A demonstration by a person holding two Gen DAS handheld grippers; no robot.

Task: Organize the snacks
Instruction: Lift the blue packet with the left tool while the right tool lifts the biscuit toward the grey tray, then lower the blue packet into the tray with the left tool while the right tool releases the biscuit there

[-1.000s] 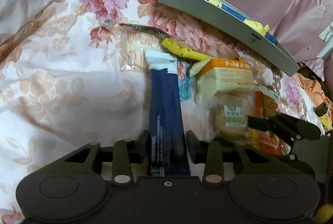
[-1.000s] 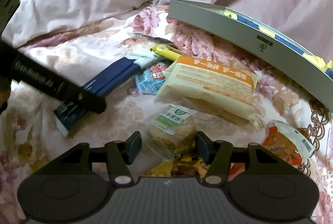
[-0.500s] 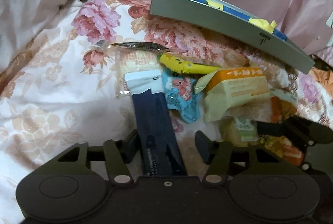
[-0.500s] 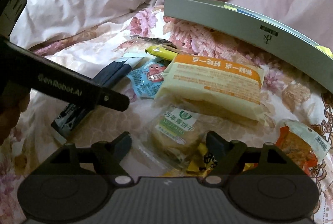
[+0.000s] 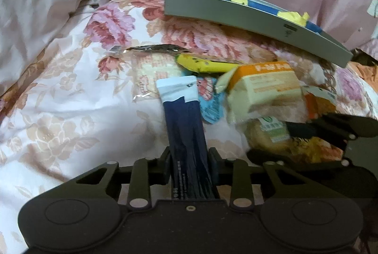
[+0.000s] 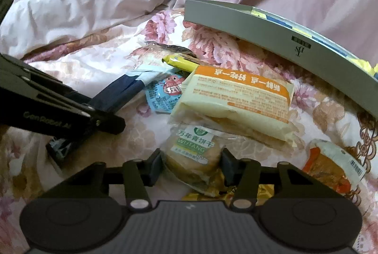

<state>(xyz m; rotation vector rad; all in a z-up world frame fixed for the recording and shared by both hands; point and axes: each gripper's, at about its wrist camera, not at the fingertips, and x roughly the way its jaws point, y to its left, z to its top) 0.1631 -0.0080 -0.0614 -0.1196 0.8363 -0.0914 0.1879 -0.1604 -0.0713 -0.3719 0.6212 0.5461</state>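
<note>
A long dark blue snack pack (image 5: 184, 117) with a white end lies on the flowered quilt (image 5: 70, 112), and my left gripper (image 5: 189, 159) is shut on its near half. In the right wrist view the same pack (image 6: 118, 93) runs out from under the left gripper's fingers (image 6: 104, 122). My right gripper (image 6: 191, 159) is shut on a clear biscuit pack with a green label (image 6: 192, 147). The biscuit pack (image 5: 269, 133) lies just in front of a cream and orange bread pack (image 6: 241, 100).
A grey shallow box (image 6: 271, 34) holding yellow and blue packets lies tilted at the back. A yellow stick (image 6: 182, 62), a light blue sachet (image 6: 165, 93), an orange pack (image 6: 330, 166) and gold wrappers (image 6: 262, 190) lie around. Pink bedding (image 6: 82, 6) rises behind.
Both grippers stood wider half a second ago and have since closed, the left on the dark blue pack and the right on the biscuit pack.
</note>
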